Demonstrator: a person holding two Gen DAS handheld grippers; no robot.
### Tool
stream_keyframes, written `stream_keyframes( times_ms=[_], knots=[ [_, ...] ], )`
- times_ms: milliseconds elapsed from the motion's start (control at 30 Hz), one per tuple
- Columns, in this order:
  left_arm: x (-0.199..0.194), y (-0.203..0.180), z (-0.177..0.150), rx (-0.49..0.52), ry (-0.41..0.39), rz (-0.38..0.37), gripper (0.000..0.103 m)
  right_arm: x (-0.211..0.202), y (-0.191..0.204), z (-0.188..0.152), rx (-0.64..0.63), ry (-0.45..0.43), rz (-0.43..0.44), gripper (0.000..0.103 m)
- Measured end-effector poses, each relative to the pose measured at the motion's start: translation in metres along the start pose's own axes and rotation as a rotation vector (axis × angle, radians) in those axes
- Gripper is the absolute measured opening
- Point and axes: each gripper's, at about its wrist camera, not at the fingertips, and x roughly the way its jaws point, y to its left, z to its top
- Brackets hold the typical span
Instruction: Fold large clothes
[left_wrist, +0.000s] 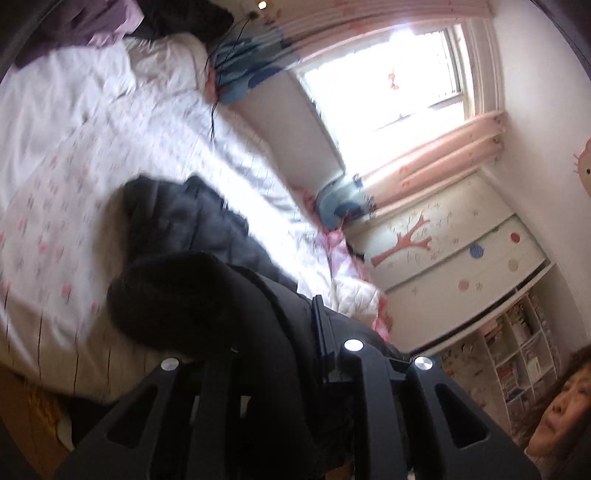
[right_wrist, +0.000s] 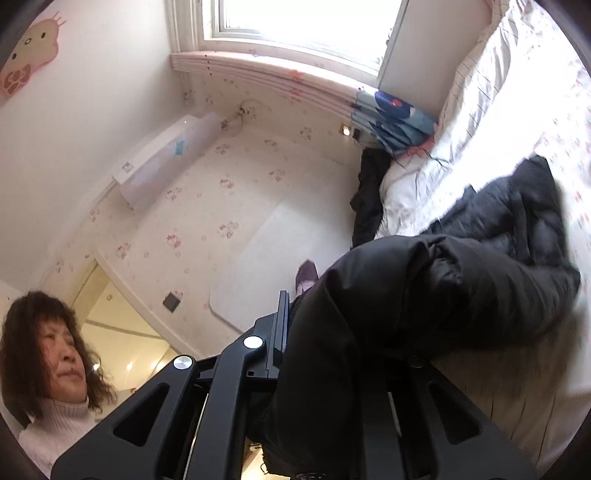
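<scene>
Coat (left_wrist: 192, 221) | black, lifted off bed (left_wrist: 55, 184) | my left claw (left_wrist: 280, 332) and right claw (right_wrist: 332, 325) both clamped on it | folding barely begun, all folds left

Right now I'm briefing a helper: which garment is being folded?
Find the bed with the white, pink-flowered quilt. The black puffy coat lies across it, one end gripped by the left tool and right tool. It's the only dark, quilted garment lying on the flowered cover.

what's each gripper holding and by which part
Both hold the black jacket: the left gripper and the right gripper each clamp a bunched fold of it. Which part of the jacket cannot be told.
</scene>
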Motion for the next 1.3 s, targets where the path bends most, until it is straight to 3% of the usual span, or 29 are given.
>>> stream_keyframes(
  times_ms=[300, 767, 1000, 1300],
  knots=[
    [0.057, 0.028, 0.064, -0.048, -0.12, -0.002, 0.018, 0.049, -0.033, 0.063, -0.008, -0.046, -0.03, 0.01],
    [0.125, 0.072, 0.119, -0.078, -0.159, 0.02, 0.018, 0.1, -0.106, 0.123, 0.054, -0.09, -0.136, 0.01],
    [0.154, 0.085, 0.139, -0.064, -0.146, 0.088, 0.018, 0.124, -0.153, 0.147, 0.107, -0.099, -0.196, 0.01],
    [0.198, 0.129, 0.158, -0.117, -0.138, 0.18, 0.018, 0.148, -0.225, 0.16, 0.185, -0.095, -0.305, 0.01]
  ],
)
